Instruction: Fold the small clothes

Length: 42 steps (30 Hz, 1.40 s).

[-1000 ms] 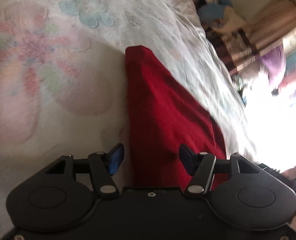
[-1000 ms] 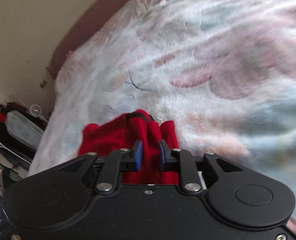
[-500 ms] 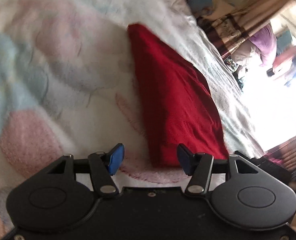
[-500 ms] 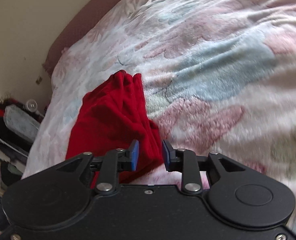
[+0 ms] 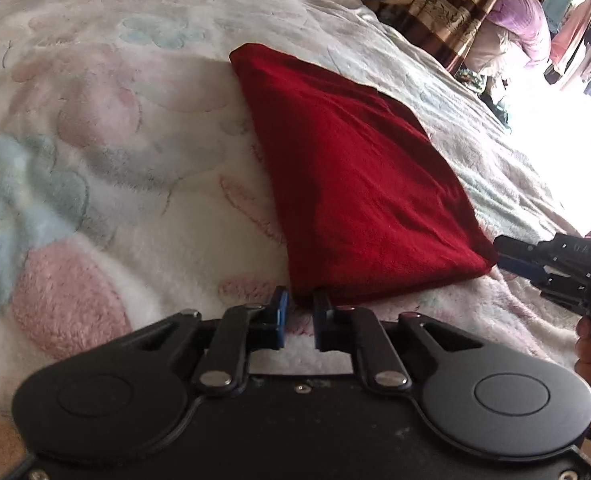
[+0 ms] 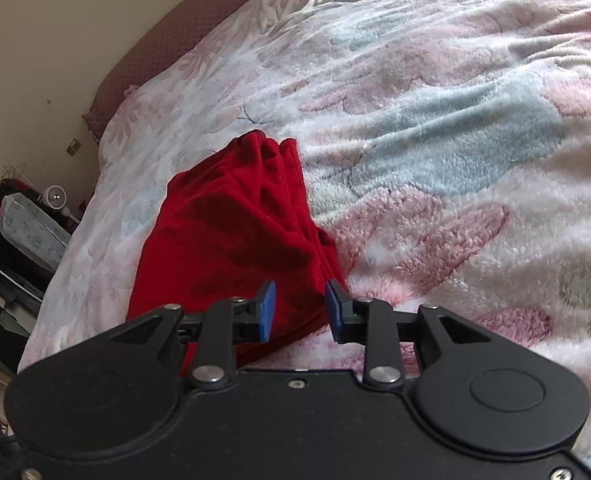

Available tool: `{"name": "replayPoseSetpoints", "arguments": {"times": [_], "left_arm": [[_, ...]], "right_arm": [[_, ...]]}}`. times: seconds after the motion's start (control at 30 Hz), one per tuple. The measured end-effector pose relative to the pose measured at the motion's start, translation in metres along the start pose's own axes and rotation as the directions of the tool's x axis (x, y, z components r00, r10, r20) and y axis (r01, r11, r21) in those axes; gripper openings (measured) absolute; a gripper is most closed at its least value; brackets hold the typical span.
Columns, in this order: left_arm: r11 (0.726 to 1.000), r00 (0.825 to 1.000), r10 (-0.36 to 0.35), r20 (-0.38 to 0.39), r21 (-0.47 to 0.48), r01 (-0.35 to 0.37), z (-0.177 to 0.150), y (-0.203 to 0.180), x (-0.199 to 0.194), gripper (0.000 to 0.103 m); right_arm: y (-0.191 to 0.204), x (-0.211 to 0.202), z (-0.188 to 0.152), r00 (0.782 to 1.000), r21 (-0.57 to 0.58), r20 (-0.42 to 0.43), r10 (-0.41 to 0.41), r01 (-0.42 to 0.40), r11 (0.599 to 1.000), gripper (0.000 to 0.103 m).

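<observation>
A folded red garment [image 5: 359, 176] lies flat on the floral fleece blanket [image 5: 95, 160]. My left gripper [image 5: 298, 310] sits at the garment's near corner with its jaws narrowed to a small gap, the corner just at the fingertips and not clearly pinched. My right gripper [image 6: 300, 308] is open around the garment's [image 6: 235, 240] near right edge, where several layered folds show. The right gripper also shows in the left wrist view [image 5: 507, 254], at the garment's near right corner.
The blanket [image 6: 435, 140] covers the whole bed. A wall and dark headboard [image 6: 167, 40] lie beyond. Bags and clutter [image 6: 15, 232] sit beside the bed at the left. Curtains and hanging clothes [image 5: 535, 20] stand past the bed's far right edge.
My left gripper's jaws have narrowed from wide open to a small gap at the garment's corner. My right gripper has opened wider and let the garment down onto the blanket.
</observation>
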State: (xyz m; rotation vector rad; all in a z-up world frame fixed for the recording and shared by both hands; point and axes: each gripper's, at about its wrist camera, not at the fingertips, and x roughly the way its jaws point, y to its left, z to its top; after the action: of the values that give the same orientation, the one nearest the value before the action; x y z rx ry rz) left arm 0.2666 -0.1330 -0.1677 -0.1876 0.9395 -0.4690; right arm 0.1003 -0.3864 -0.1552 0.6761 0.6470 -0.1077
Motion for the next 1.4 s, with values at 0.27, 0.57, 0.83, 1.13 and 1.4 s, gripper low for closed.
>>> {"name": "replayPoseSetpoints", "arguments": {"times": [0.27, 0.57, 0.83, 1.13, 1.4], "left_arm": [[1.000, 1.000, -0.006, 0.023, 0.021, 0.005, 0.002, -0.008, -0.004, 0.003], [0.999, 1.000, -0.006, 0.000, 0.032, 0.006, -0.004, -0.001, -0.001, 0.002], [1.000, 1.000, -0.016, -0.004, 0.015, 0.016, -0.003, 0.000, 0.000, 0.002], [1.000, 0.999, -0.030, 0.027, -0.006, 0.031, -0.001, 0.000, -0.010, 0.001], [1.000, 0.999, -0.019, -0.043, 0.008, 0.020, -0.006, 0.008, 0.007, 0.001]], "right_arm": [[0.003, 0.005, 0.000, 1.000, -0.010, -0.003, -0.002, 0.002, 1.000, 0.015], [-0.017, -0.002, -0.004, 0.998, 0.036, 0.024, -0.063, 0.062, 0.997, 0.000], [-0.008, -0.020, -0.014, 0.994, -0.002, 0.109, -0.006, 0.006, 1.000, 0.027], [0.005, 0.006, -0.013, 0.996, -0.043, 0.082, -0.018, 0.021, 0.999, 0.005], [-0.011, 0.005, -0.017, 0.995, 0.003, 0.081, -0.054, 0.054, 0.999, 0.003]]}}
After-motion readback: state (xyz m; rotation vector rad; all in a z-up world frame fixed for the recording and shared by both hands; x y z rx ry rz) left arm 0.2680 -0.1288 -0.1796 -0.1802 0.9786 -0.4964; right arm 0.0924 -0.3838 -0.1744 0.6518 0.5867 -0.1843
